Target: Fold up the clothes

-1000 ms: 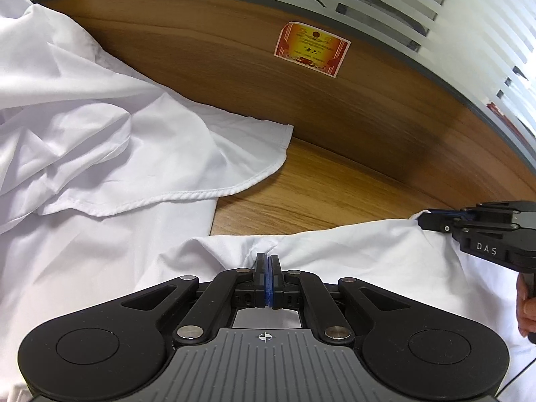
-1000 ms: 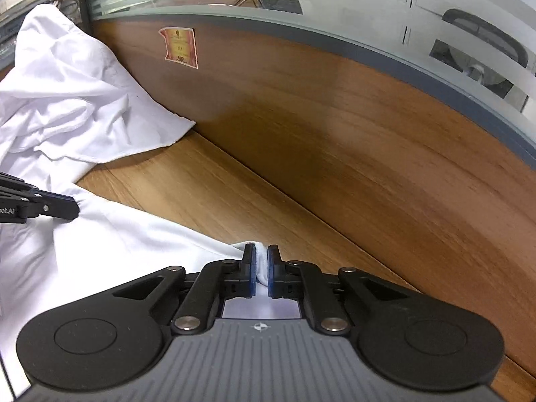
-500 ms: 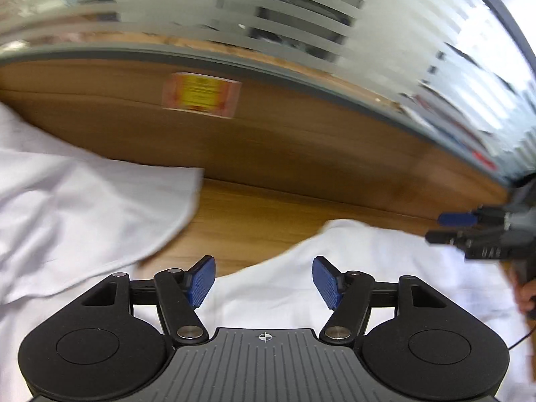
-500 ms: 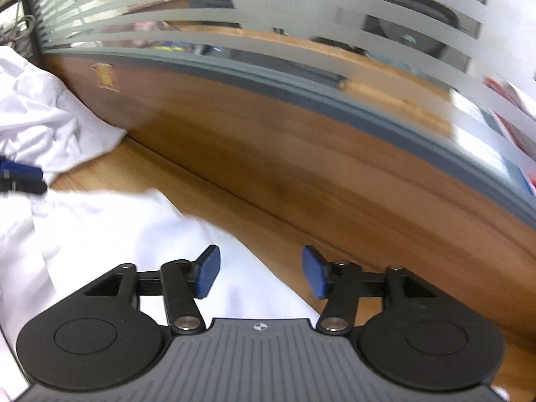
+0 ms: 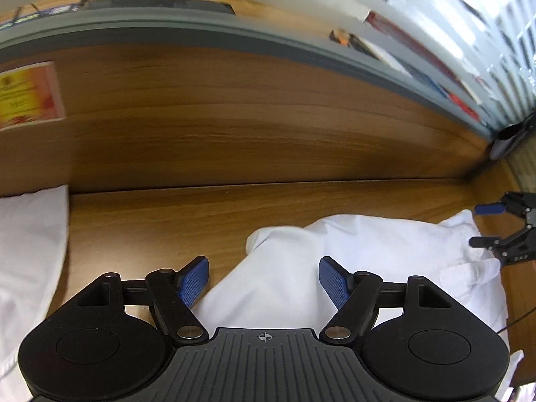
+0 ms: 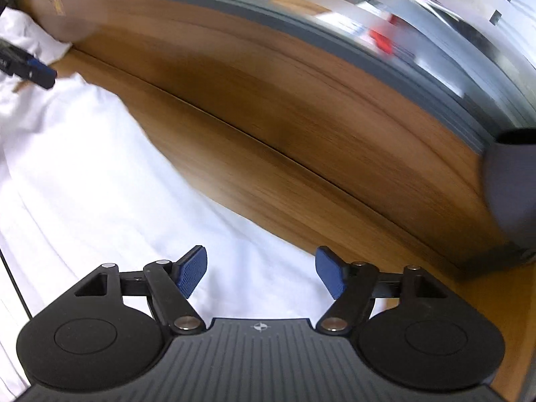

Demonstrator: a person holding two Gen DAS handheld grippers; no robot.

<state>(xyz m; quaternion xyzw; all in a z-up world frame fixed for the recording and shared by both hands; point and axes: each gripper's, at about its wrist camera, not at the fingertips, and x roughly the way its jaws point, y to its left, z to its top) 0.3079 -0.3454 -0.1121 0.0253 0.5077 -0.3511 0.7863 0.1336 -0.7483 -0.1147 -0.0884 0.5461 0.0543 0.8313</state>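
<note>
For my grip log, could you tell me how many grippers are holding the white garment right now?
0. The left gripper is open above the white garment near the wooden desk; the right gripper is open over the garment's right end.

- Your left gripper point(image 5: 263, 281) is matte black, with blue ribbed pads point(image 5: 194, 279).
- Your right gripper point(image 6: 261, 271) matches it: black body, blue pads point(image 6: 330, 273).
- The garment point(image 5: 361, 251) under both is plain white, with no print.
- The desk point(image 5: 201, 214) and the panel point(image 5: 251, 117) behind it show warm brown wood grain.
- The sticker point(image 5: 28, 95) on the panel is yellow and red, white-edged.
- The partition's trim point(image 6: 335, 43) is grey.
</note>
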